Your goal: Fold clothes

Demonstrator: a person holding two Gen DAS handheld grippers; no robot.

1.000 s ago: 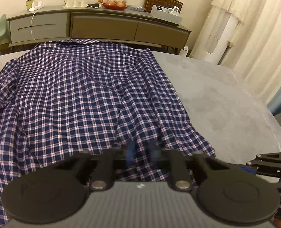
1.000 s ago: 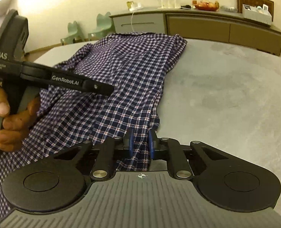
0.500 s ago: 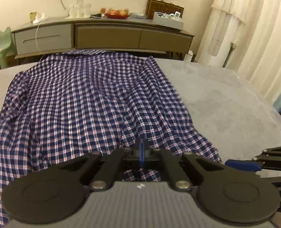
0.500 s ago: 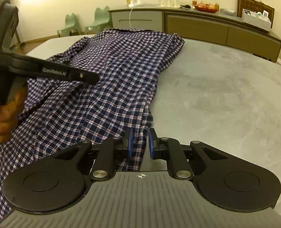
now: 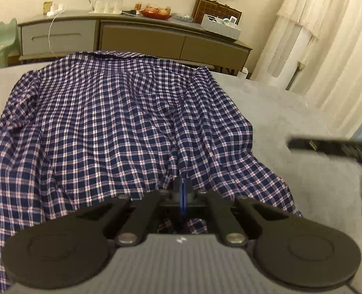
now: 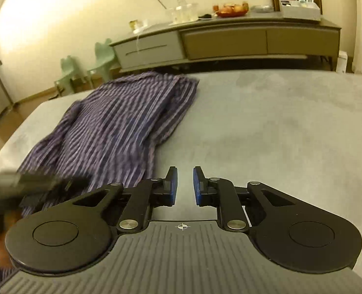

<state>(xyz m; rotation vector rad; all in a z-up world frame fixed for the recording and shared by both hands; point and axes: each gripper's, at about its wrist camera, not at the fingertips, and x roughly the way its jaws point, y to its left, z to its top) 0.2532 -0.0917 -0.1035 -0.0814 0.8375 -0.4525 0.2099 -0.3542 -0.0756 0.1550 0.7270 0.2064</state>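
The right gripper (image 6: pixel 185 186), its jaws just opening, has let go of the checked shirt (image 5: pixel 122 132) and swung clear beside it, while the left gripper (image 5: pixel 182 191) stays clenched on the hem, so the fold is half released.

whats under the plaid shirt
The plaid shirt lies spread on the grey bed surface, which shows bare beside it. Whatever sits beneath the cloth is covered. The left gripper pinches its near hem.
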